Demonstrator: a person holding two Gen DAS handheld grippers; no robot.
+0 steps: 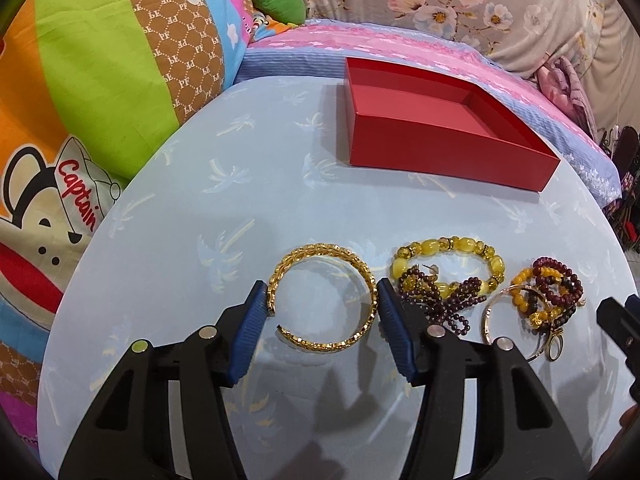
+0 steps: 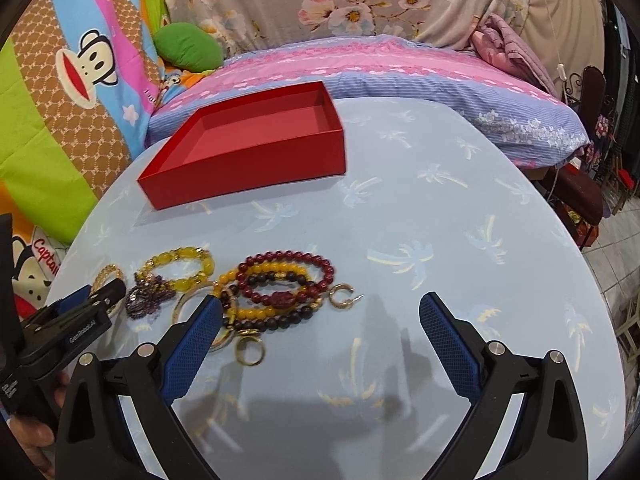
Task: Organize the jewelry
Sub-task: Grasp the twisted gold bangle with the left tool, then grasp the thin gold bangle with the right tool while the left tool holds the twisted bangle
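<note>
Gold bangle (image 1: 325,300) lies between the open left tool (image 1: 320,295) fingers.

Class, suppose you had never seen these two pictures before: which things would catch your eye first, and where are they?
The open red box stands out at the far side of the pale blue table, with nothing visible inside. Nearer, a gold bangle lies between the open fingers of the left gripper, beside a tangle of yellow and dark red bead bracelets.

Left wrist view low over the table (image 1: 168,248), facing the bed, box (image 1: 448,152) upper right, right wrist view alongside, box (image 2: 248,168) upper left, both sharing the jewelry
</note>
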